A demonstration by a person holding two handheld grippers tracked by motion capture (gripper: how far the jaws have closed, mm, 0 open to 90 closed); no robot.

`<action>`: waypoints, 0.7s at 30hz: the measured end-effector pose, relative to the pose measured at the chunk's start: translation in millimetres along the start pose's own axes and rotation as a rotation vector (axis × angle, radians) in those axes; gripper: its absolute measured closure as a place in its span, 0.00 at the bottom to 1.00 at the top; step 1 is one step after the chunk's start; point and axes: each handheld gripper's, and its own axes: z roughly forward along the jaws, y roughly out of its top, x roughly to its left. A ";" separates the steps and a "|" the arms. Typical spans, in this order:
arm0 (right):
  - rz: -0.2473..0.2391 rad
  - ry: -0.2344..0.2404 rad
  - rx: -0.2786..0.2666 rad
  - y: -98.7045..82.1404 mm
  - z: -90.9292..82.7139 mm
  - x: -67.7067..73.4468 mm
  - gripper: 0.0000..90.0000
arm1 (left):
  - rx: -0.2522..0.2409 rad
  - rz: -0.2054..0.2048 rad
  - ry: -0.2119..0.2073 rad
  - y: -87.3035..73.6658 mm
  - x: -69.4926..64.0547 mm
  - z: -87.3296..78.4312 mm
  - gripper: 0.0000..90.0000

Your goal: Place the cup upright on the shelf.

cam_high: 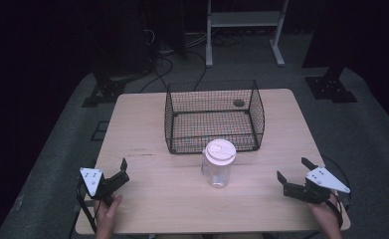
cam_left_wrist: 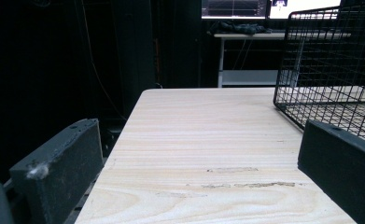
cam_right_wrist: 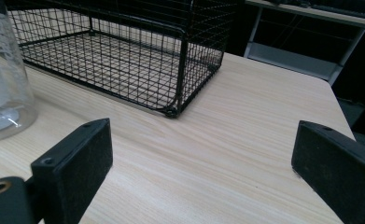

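From the high view the whole wooden table (cam_high: 147, 124) is laid out: one black wire basket (cam_high: 214, 117) standing toward the far edge at the middle, one clear plastic jar (cam_high: 218, 163) with a white lid (cam_high: 220, 151) upright just in front of the basket's near wall, and two grippers, one near each near corner. The left gripper view gives what the high view cannot, a low look along the table's left side toward its far left corner, with the basket's (cam_left_wrist: 329, 74) mesh wall rising at the right and a light-coloured shelf stand (cam_left_wrist: 250, 56) in the dark room beyond. The right gripper view brings in the basket's (cam_right_wrist: 124, 60) near right corner close up and the jar's (cam_right_wrist: 3, 79) clear lower wall and base at the left edge. The left gripper (cam_high: 117, 174) sits by the near left corner, jaws spread wide and holding nothing, pointing up-table and slightly inward, with the person's hand (cam_high: 107, 214) behind it. The right gripper (cam_high: 294, 174) sits by the near right corner, jaws likewise wide apart and empty, angled toward the jar, well apart from it.
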 end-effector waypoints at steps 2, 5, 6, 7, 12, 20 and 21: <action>-0.002 0.002 0.000 0.6 -0.5 0.6 0.05 | -0.001 -0.002 -0.001 0.0 0.1 0.1 0.00; -0.006 0.008 0.001 1.1 -0.3 1.4 0.05 | -0.001 0.000 -0.003 0.0 0.1 0.0 0.00; -0.007 0.010 0.002 1.8 -0.2 2.1 0.05 | -0.002 0.000 -0.004 -0.1 0.0 -0.1 0.00; -0.007 0.010 0.002 1.8 -0.2 2.1 0.05 | -0.003 -0.001 -0.005 -0.1 0.0 -0.3 0.00; -0.017 0.032 -0.010 9.8 -1.9 7.9 0.05 | -0.004 -0.001 -0.008 -0.1 0.1 -0.6 0.00; -0.040 0.088 -0.074 33.5 -6.5 21.5 0.03 | -0.004 -0.005 -0.006 -0.1 0.5 -0.4 0.00; -0.045 0.091 -0.077 36.0 -6.5 23.1 0.03 | -0.004 -0.004 -0.006 -0.1 0.4 -0.4 0.00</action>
